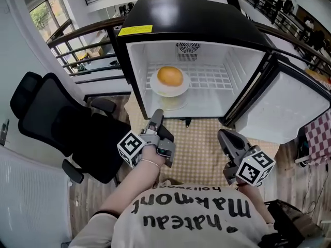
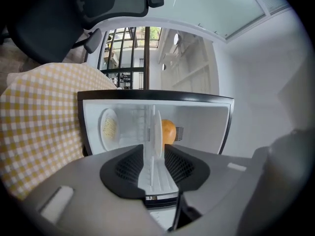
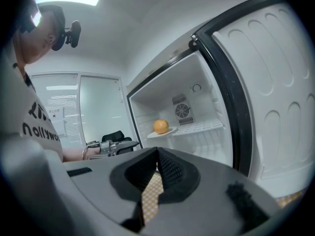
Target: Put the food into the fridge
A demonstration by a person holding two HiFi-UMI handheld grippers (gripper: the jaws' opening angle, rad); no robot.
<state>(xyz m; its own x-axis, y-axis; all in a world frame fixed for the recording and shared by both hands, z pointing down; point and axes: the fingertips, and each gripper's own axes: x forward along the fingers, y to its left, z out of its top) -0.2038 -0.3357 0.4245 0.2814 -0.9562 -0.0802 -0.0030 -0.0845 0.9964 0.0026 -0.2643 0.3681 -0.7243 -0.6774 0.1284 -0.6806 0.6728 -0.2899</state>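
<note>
A small black fridge (image 1: 191,22) stands open on the floor. On its wire shelf (image 1: 213,79) a round orange-yellow food (image 1: 170,76) rests on a white plate (image 1: 182,89); it also shows in the left gripper view as the orange food (image 2: 169,131) and in the right gripper view as the orange food (image 3: 160,126). Below the shelf is a second white dish (image 1: 173,102) with pale food. My left gripper (image 1: 156,114) hangs just in front of the fridge opening, jaws a little apart and empty (image 2: 154,151). My right gripper (image 1: 224,135) is lower right, closed and empty (image 3: 157,152).
The fridge door (image 1: 282,107) swings open to the right. A black office chair (image 1: 57,118) stands close on the left. A yellow checkered mat (image 1: 199,151) covers the floor before the fridge. A railing (image 1: 83,45) runs behind, and a checkered cloth (image 1: 318,136) is at far right.
</note>
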